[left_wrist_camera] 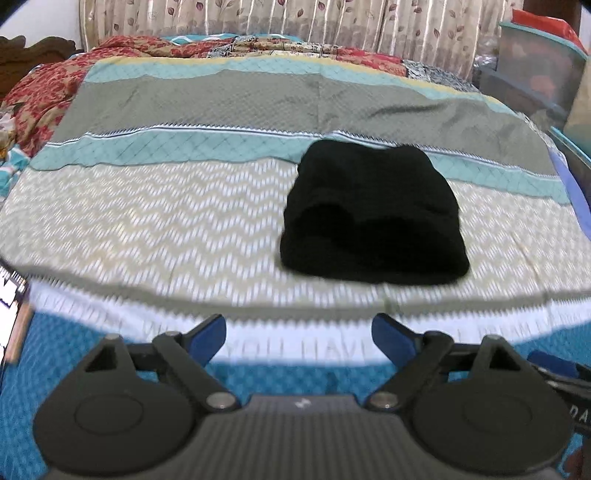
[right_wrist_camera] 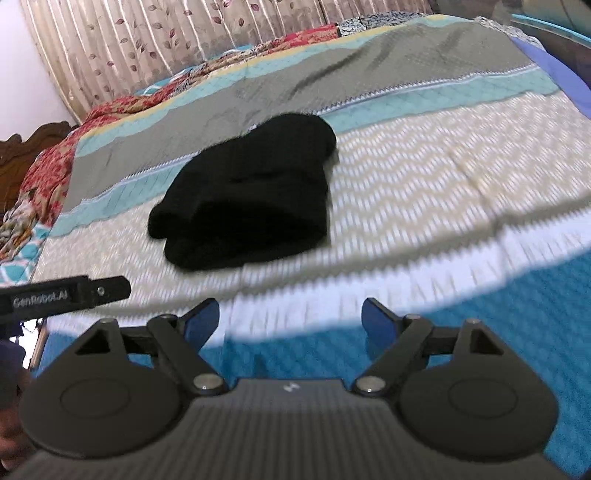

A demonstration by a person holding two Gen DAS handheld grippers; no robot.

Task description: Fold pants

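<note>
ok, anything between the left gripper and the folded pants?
Nothing but bare bedspread. In the left wrist view the left gripper stands open and empty, short of the black pants; only patterned cover lies between.

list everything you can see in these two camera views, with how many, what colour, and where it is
pants: one, black, folded into a bundle on the bedspread's zigzag band, touched by neither gripper
bedspread: one, banded grey, teal, beige zigzag and blue, covering the bed
blanket: one, red floral, rumpled along the far edge of the bed
curtain: one, beige with leaf print, behind the bed
storage bin: one, clear with teal rim, far right beside the bed
headboard: one, dark carved wood, left end of the bed
left gripper: one, black with blue pads, open, empty
right gripper: one, black with blue pads, open, empty
</note>
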